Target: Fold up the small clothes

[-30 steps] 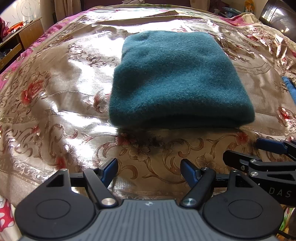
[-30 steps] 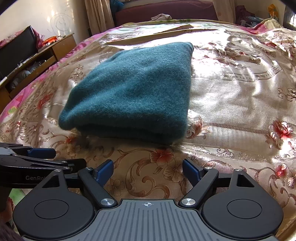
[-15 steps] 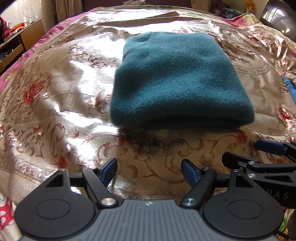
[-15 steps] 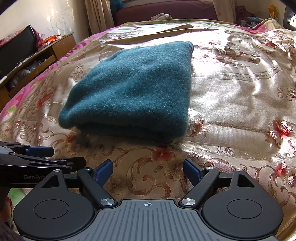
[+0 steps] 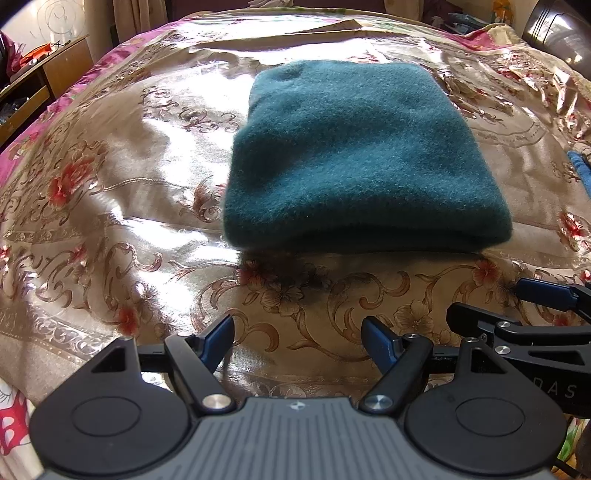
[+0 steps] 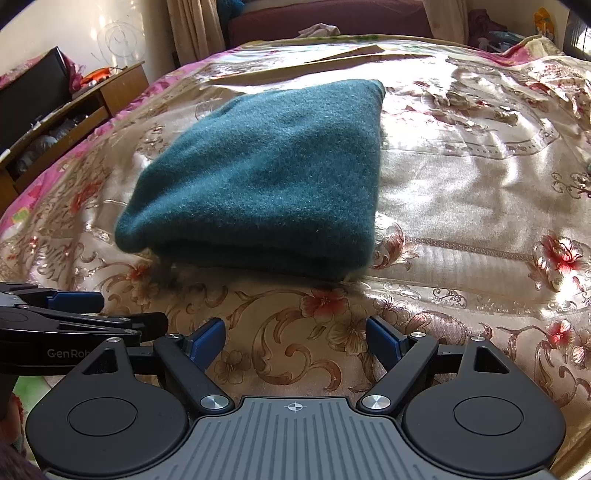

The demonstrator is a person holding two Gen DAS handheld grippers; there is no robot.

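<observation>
A folded teal knit garment [image 5: 364,162] lay on a gold floral bedspread [image 5: 110,229], just beyond the left gripper [image 5: 297,338] and right gripper [image 6: 295,338], both with fingers spread wide and empty. Any tug on the slippery satin could likely slide the bundle and undo its folds. "GenRob" was readable on the left gripper's side.

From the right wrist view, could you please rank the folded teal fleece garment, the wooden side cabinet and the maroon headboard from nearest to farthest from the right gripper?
1. The folded teal fleece garment, just ahead of the open right gripper, slightly left.
2. The wooden side cabinet, off the bed's left edge.
3. The maroon headboard, at the bed's far end.
</observation>
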